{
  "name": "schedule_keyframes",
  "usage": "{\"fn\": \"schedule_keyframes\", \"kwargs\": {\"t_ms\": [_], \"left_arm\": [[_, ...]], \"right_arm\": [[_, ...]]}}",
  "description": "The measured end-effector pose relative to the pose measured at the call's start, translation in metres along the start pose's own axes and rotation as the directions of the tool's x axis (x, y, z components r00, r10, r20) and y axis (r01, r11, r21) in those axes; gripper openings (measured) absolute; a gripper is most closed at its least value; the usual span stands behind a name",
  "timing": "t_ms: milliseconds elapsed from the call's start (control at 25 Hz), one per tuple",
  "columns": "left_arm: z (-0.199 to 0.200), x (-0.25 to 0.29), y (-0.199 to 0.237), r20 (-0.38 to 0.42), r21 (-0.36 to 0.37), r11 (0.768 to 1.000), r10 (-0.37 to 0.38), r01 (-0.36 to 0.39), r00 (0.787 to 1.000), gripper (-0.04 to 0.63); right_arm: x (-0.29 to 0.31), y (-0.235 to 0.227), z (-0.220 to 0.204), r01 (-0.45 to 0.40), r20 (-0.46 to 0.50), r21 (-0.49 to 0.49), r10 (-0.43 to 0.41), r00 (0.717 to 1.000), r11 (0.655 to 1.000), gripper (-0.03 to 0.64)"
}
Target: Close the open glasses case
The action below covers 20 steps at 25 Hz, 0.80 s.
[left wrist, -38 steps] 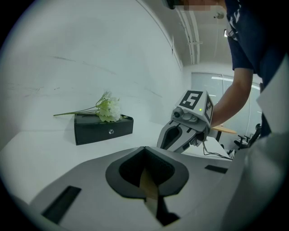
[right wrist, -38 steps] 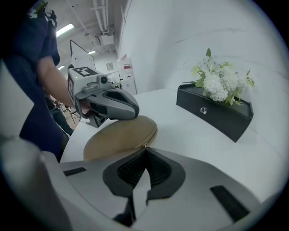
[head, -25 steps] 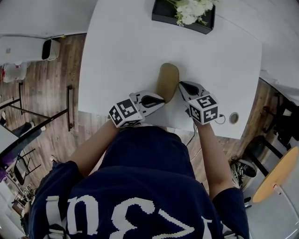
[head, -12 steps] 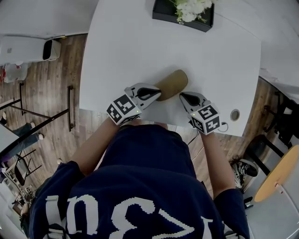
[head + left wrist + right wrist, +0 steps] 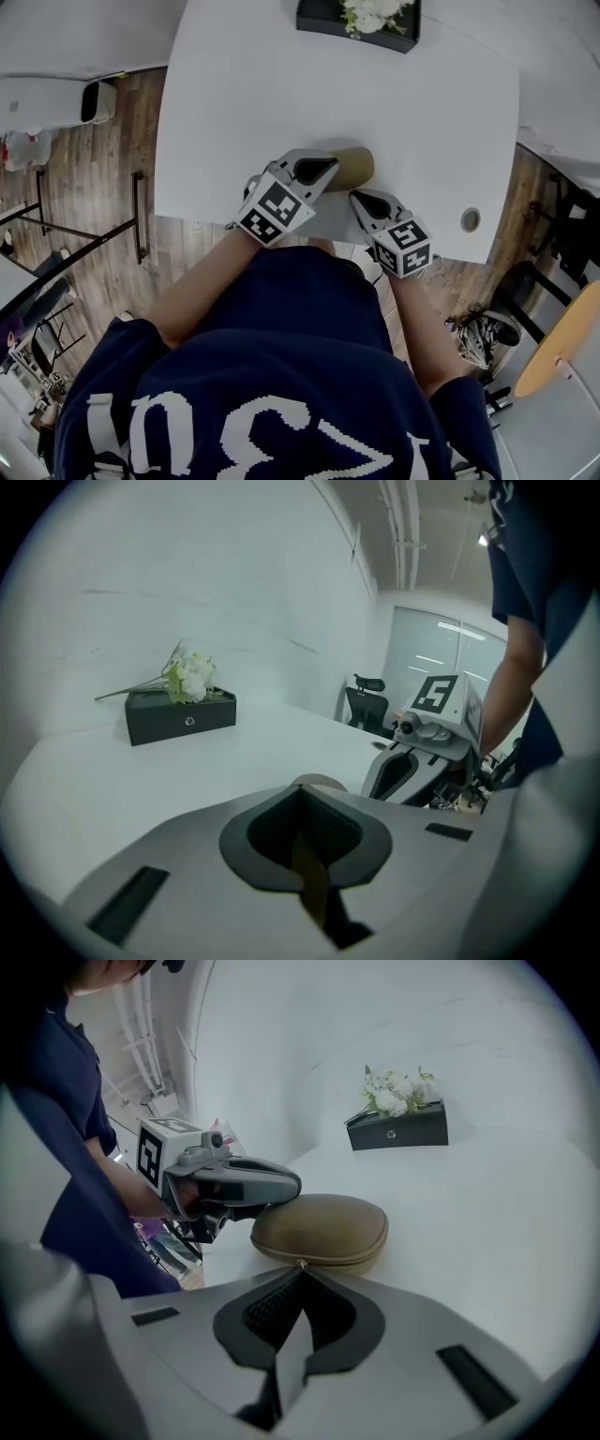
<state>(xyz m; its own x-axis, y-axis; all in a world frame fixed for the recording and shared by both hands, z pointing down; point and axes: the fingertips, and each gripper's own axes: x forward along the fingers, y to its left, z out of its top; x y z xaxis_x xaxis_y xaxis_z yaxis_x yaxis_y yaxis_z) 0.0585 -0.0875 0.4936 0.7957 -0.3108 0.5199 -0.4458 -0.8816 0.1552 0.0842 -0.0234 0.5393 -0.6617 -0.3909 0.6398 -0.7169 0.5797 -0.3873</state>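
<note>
The tan glasses case (image 5: 354, 165) lies crosswise near the table's front edge with its lid down. Its zip seam and pull (image 5: 302, 1263) face my right gripper. My left gripper (image 5: 328, 169) is shut and lies over the case's left end (image 5: 281, 1227). Tan shows through the slit between its jaws (image 5: 302, 794), and most of the case is hidden in that view. My right gripper (image 5: 357, 196) is shut and empty. Its tip (image 5: 302, 1274) is right at the case's near side, and I cannot tell whether it touches.
A black box with white flowers (image 5: 358, 23) stands at the far edge of the white table (image 5: 262, 84). A round cable hole (image 5: 470, 219) sits at the front right corner. The table's near edge runs just behind both grippers.
The case has swung from pointing away to lying crosswise. My left gripper moved up and right over it. My right gripper drew back towards the near edge.
</note>
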Motion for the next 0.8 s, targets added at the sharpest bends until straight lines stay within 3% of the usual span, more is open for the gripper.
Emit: {"fn": "schedule_keyframes", "kwargs": {"t_ms": [240, 440, 600, 800], "left_arm": [[-0.001, 0.001, -0.002, 0.015, 0.021, 1.0, -0.017, 0.016, 1.0, 0.012], [-0.002, 0.001, -0.003, 0.012, 0.017, 0.999, -0.042, 0.042, 0.999, 0.012], [-0.002, 0.0, -0.004, 0.009, 0.011, 0.998, -0.066, 0.066, 0.998, 0.012], [-0.002, 0.001, -0.002, 0.014, -0.011, 0.998, -0.065, 0.065, 0.998, 0.012]], "right_arm": [[-0.008, -0.014, -0.003, 0.051, 0.016, -0.011, -0.051, 0.999, 0.999, 0.021], [-0.02, -0.059, 0.0, 0.111, -0.001, -0.044, -0.111, 0.994, 0.993, 0.021], [-0.007, -0.083, 0.016, 0.062, -0.064, -0.165, -0.074, 0.995, 0.984, 0.021], [0.016, -0.096, 0.039, -0.085, -0.181, -0.316, 0.027, 0.983, 0.945, 0.021]]}}
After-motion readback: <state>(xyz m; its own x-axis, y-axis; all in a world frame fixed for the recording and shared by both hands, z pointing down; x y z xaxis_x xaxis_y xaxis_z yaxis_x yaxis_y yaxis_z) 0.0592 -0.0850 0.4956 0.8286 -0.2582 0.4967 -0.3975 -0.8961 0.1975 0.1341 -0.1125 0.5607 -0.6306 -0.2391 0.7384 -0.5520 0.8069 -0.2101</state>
